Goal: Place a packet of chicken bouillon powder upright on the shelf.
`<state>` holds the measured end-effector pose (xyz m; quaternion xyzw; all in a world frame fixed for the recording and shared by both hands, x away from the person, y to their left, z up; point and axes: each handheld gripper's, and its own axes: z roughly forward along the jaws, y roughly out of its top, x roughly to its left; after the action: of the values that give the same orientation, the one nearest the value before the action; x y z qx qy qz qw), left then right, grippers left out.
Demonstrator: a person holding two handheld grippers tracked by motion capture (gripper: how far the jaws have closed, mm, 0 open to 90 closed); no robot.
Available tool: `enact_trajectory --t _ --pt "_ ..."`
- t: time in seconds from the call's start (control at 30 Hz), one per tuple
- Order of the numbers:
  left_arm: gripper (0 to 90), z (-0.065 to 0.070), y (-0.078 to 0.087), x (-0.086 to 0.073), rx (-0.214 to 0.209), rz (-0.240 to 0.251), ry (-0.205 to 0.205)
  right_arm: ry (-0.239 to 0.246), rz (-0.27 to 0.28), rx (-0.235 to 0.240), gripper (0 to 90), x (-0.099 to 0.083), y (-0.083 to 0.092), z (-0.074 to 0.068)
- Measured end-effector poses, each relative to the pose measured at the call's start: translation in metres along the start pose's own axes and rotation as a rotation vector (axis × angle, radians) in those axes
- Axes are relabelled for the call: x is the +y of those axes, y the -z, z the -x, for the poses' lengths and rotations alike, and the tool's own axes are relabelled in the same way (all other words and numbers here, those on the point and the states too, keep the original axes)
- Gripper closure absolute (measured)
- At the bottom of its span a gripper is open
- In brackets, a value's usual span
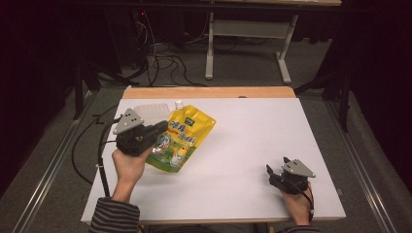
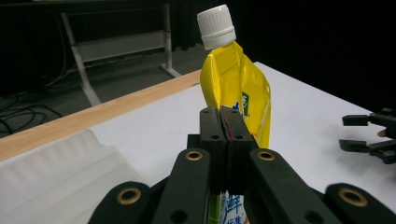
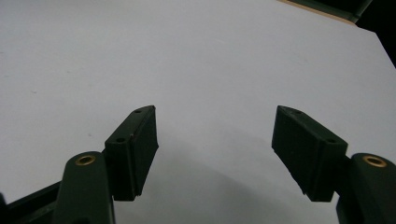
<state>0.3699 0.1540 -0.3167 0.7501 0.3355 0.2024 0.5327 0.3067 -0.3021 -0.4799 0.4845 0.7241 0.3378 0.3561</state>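
The left gripper (image 1: 163, 129) had its two black jaws pressed flat together on the edge of a yellow spouted pouch (image 1: 184, 138), a soft, glossy foil-like bag that widened from a narrow neck to a rounded base. In the high view the pouch sat over the left half of the white table (image 1: 252, 145), tilted with its spout toward the far edge and its base nearest the person's left hand (image 1: 128, 165). From the left gripper view the pouch (image 2: 236, 88) rose above the jaws, creased and shiny, topped by a white ribbed screw cap (image 2: 215, 26). Its front carried a small green square logo near the top, blue characters below it and a green pictured scene near the base; the writing was too small to read. Just beyond the pouch lay a translucent white ribbed plastic tray (image 1: 147, 111), close to the bare wooden strip (image 1: 209, 92) along the table's far edge; the left gripper view showed its shallow ridges (image 2: 60, 182).

The right gripper (image 1: 276, 170) rested at the table's near right corner, well apart from the pouch, held in the right hand (image 1: 296, 201). In the right gripper view its flat, matte black jaws stood wide apart and empty (image 3: 215, 140) over the smooth white surface.
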Motion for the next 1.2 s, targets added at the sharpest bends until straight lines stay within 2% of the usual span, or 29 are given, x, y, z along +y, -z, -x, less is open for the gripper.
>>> enact_trajectory --t 0.17,0.23,0.37,0.53,0.7,0.97,1.07,1.2 --pt "89.3 -0.008 0.008 0.001 0.033 0.014 0.000 0.005 -0.009 0.000 31.7 0.000 -0.001 -0.001" --pt "89.3 -0.015 0.011 0.003 0.046 0.019 0.015 0.003 -0.009 -0.002 31.7 0.000 0.000 0.000" --pt "89.4 -0.017 0.013 0.005 0.068 0.015 0.001 0.003 -0.007 -0.002 31.8 0.000 0.000 0.000" --pt "89.3 -0.025 0.018 0.006 0.080 0.042 0.032 0.006 -0.010 -0.002 31.7 0.000 -0.001 -0.001" --pt "89.3 -0.035 0.024 0.010 0.124 0.062 0.047 0.002 -0.008 -0.003 31.7 0.000 0.000 0.000" --pt "89.2 -0.043 0.019 0.013 0.160 0.065 0.047 0.007 -0.012 -0.004 31.6 0.000 -0.001 -0.001" --pt "89.3 -0.045 0.019 0.015 0.168 0.080 0.050 0.006 -0.012 -0.002 31.7 0.000 -0.001 -0.001" --pt "89.2 -0.047 0.017 0.016 0.199 0.073 0.034 0.010 -0.009 -0.001 31.7 0.000 -0.001 -0.001"
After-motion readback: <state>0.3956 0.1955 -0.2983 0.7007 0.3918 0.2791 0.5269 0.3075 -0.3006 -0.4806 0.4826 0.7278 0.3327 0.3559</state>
